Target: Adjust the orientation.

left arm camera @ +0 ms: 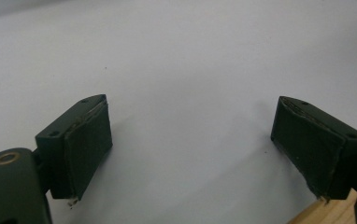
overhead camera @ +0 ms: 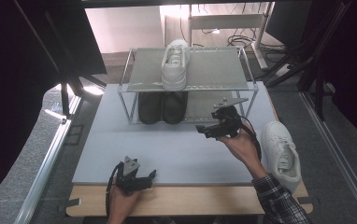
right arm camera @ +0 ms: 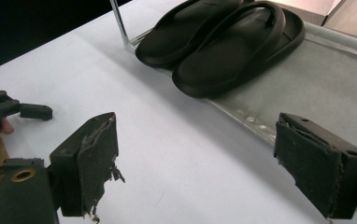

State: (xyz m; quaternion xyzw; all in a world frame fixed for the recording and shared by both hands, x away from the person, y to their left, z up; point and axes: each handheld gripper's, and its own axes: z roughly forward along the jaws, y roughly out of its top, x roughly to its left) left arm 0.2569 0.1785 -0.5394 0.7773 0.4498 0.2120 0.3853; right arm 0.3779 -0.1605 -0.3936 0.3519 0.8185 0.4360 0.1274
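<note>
While both grippers hover empty, right gripper (overhead camera: 210, 129), jaws wide, faces black slippers (right arm camera: 223, 39); left gripper (overhead camera: 145, 178), jaws wide, over mat (left arm camera: 190, 70).

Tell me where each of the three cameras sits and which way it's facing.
High view: above the person's side, looking forward and down at the two-tier metal shoe rack; both hands, left gripper and right gripper show.
Left gripper view: rides the left gripper, facing the pale grey table mat; its open jaws show.
Right gripper view: rides the right gripper, facing the pair of black rubber sandals; open jaws show.
Shared: high and right gripper views both show the sandals.
</note>
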